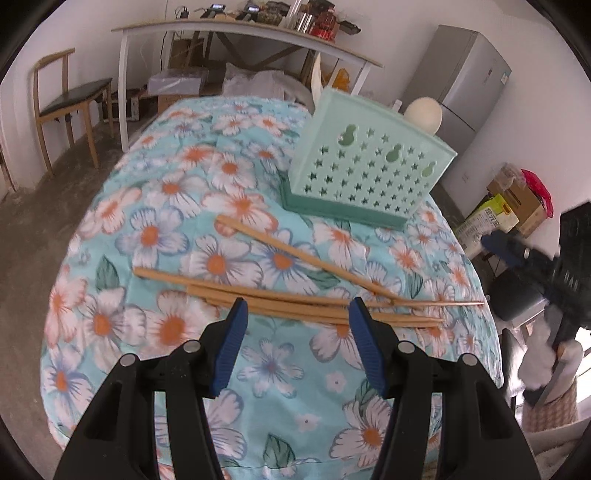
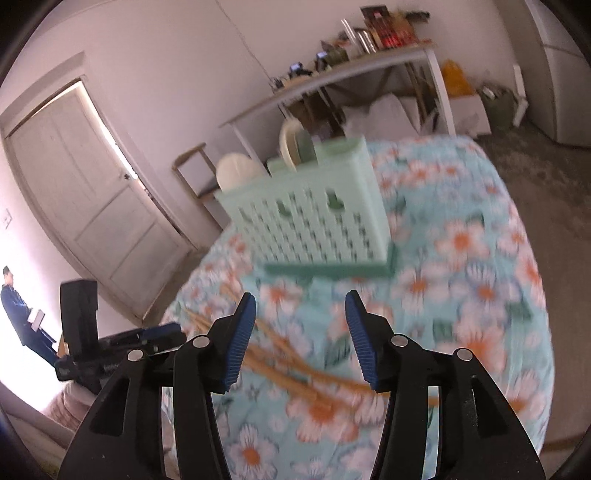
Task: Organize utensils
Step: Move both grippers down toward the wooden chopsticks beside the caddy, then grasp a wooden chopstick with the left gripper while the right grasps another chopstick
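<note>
Several wooden chopsticks (image 1: 288, 299) lie loose on the flowered tablecloth (image 1: 177, 206). My left gripper (image 1: 298, 306) hovers just short of them, open, with nothing between its blue pads. Behind them stands a mint-green perforated utensil holder (image 1: 369, 162) with a white spoon head (image 1: 423, 112) sticking out of its top. In the right wrist view the chopsticks (image 2: 295, 369) are blurred and run under my right gripper (image 2: 299, 306), which is open and holds nothing. The holder (image 2: 314, 218) stands beyond it, with white spoons (image 2: 236, 170) in it. The left gripper (image 2: 162, 334) shows at the left.
A wooden chair (image 1: 70, 96) and a white desk (image 1: 240, 29) loaded with clutter stand behind the table. A grey fridge (image 1: 469, 81) and cardboard boxes (image 1: 517, 199) are at the right. A person (image 2: 14, 306) sits near the door (image 2: 92, 199).
</note>
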Action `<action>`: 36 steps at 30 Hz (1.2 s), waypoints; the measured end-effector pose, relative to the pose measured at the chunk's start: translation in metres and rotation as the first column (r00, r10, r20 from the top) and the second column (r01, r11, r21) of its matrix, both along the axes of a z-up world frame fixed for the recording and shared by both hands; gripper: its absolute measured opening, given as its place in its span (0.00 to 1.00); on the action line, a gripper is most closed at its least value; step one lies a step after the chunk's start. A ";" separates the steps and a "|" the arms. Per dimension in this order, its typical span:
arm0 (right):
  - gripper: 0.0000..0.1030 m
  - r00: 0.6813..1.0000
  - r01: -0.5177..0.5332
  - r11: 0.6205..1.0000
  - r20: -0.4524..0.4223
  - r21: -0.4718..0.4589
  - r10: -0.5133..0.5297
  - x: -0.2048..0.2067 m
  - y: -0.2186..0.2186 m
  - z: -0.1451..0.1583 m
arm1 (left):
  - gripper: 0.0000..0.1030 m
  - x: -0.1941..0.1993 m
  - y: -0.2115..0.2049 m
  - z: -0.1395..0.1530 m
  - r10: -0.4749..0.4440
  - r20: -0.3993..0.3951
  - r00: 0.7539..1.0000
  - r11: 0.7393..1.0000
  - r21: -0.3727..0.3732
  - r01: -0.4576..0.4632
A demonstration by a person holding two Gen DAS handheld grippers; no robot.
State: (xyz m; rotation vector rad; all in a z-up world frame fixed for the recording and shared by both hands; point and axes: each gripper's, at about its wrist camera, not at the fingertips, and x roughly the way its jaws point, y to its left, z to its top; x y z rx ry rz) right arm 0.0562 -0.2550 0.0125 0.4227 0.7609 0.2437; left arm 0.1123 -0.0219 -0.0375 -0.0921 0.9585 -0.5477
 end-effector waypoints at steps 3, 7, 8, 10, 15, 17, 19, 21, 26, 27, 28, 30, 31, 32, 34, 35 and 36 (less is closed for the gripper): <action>0.47 0.999 0.002 0.999 -0.045 0.054 0.000 -0.009 0.001 -0.016 | 0.53 0.004 -0.005 -0.003 -0.010 -0.019 1.000 1.000 -0.020 0.010; 0.47 0.996 -0.018 0.998 -0.085 0.061 0.023 -0.013 0.010 -0.028 | 0.53 0.018 -0.006 -0.006 0.008 -0.069 0.998 0.996 -0.086 -0.014; 0.47 0.995 -0.025 0.998 -0.091 0.060 0.030 -0.012 0.014 -0.030 | 0.53 0.022 -0.006 -0.006 0.015 -0.085 0.996 0.994 -0.103 -0.024; 0.47 0.995 -0.032 0.998 -0.095 0.055 0.037 -0.014 0.018 -0.031 | 0.53 0.037 -0.001 -0.009 0.044 -0.143 0.989 0.983 -0.168 -0.068; 0.47 0.995 -0.048 0.998 -0.090 0.046 0.052 -0.011 0.021 -0.031 | 0.52 0.071 0.010 -0.021 0.116 -0.273 0.955 0.942 -0.276 -0.194; 0.47 0.995 -0.052 0.998 -0.088 0.039 0.055 -0.010 0.022 -0.030 | 0.51 0.083 0.017 -0.028 0.148 -0.333 0.931 0.917 -0.307 -0.256; 0.47 0.994 -0.053 0.998 -0.090 0.039 0.056 -0.010 0.021 -0.031 | 0.48 0.094 0.025 -0.039 0.173 -0.408 0.896 0.881 -0.342 -0.326; 0.47 0.994 -0.049 0.998 -0.095 0.044 0.053 -0.010 0.019 -0.034 | 0.45 0.102 0.031 -0.048 0.185 -0.462 0.867 0.850 -0.367 -0.377; 0.47 0.993 -0.042 0.998 -0.104 0.055 0.047 -0.009 0.015 -0.038 | 0.35 0.114 0.039 -0.066 0.240 -0.538 0.808 0.806 -0.354 -0.475; 0.47 0.993 -0.042 0.998 -0.105 0.056 0.047 -0.008 0.014 -0.039 | 0.33 0.115 0.040 -0.070 0.247 -0.555 0.794 0.791 -0.359 -0.496; 0.47 0.993 -0.042 0.998 -0.106 0.057 0.048 -0.008 0.014 -0.039 | 0.32 0.116 0.041 -0.072 0.251 -0.561 0.788 0.780 -0.364 -0.508; 0.47 0.993 -0.041 0.997 -0.109 0.061 0.047 -0.007 0.013 -0.041 | 0.31 0.118 0.039 -0.072 0.261 -0.563 0.784 0.774 -0.363 -0.519; 0.47 0.993 -0.041 0.997 -0.112 0.065 0.048 -0.007 0.013 -0.042 | 0.31 0.120 0.038 -0.073 0.269 -0.568 0.778 0.770 -0.358 -0.528; 0.47 0.992 -0.040 0.997 -0.114 0.067 0.048 -0.006 0.012 -0.044 | 0.30 0.121 0.037 -0.073 0.278 -0.574 0.770 0.767 -0.350 -0.538; 0.47 0.992 -0.041 0.997 -0.118 0.071 0.049 -0.005 0.012 -0.046 | 0.27 0.123 0.037 -0.074 0.293 -0.577 0.762 0.767 -0.334 -0.548; 0.47 0.992 -0.041 0.997 -0.119 0.072 0.049 -0.005 0.012 -0.046 | 0.25 0.125 0.036 -0.074 0.301 -0.579 0.758 0.767 -0.326 -0.553; 0.47 0.992 -0.041 0.996 -0.120 0.074 0.050 -0.004 0.012 -0.047 | 0.23 0.126 0.035 -0.074 0.314 -0.579 0.752 0.768 -0.310 -0.560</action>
